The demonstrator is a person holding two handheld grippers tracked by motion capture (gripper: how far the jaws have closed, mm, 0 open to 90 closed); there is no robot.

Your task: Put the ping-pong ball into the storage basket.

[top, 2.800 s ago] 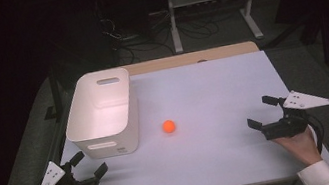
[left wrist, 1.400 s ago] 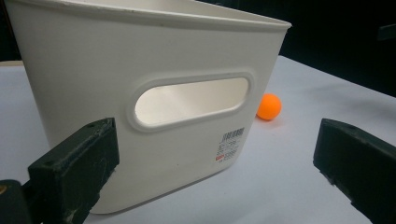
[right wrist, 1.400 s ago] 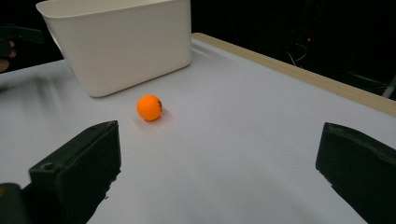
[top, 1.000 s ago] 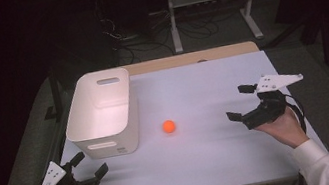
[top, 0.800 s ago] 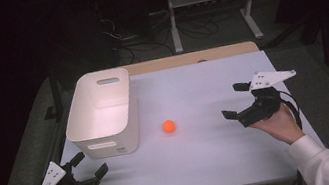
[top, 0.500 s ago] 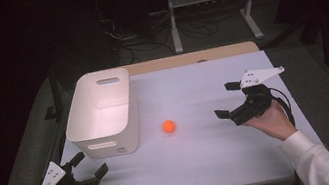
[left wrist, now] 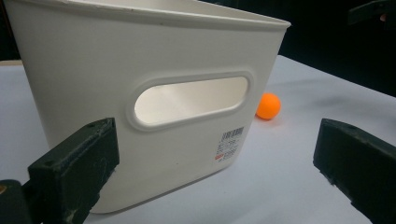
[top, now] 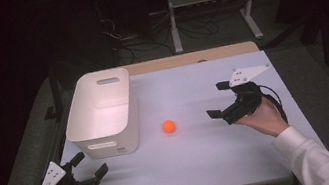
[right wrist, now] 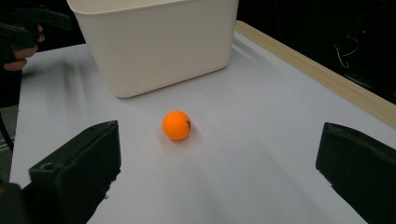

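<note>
1. From the high view, the orange ball point(top: 169, 126) lies on the white tabletop point(top: 203, 157), just beside the white bin point(top: 103, 114) and apart from it.
2. The right gripper point(top: 219, 99) hovers to the ball's right, fingers spread wide and empty; the left gripper point(top: 88, 166) sits near the tabletop's front-left corner, also open.
3. The right gripper view shows a dark mark on the ball point(right wrist: 176, 125).
4. The left gripper view shows the bin's handle slot point(left wrist: 191, 99) and a barcode sticker point(left wrist: 229, 143), with the ball point(left wrist: 268, 106) past the bin's corner.
</note>
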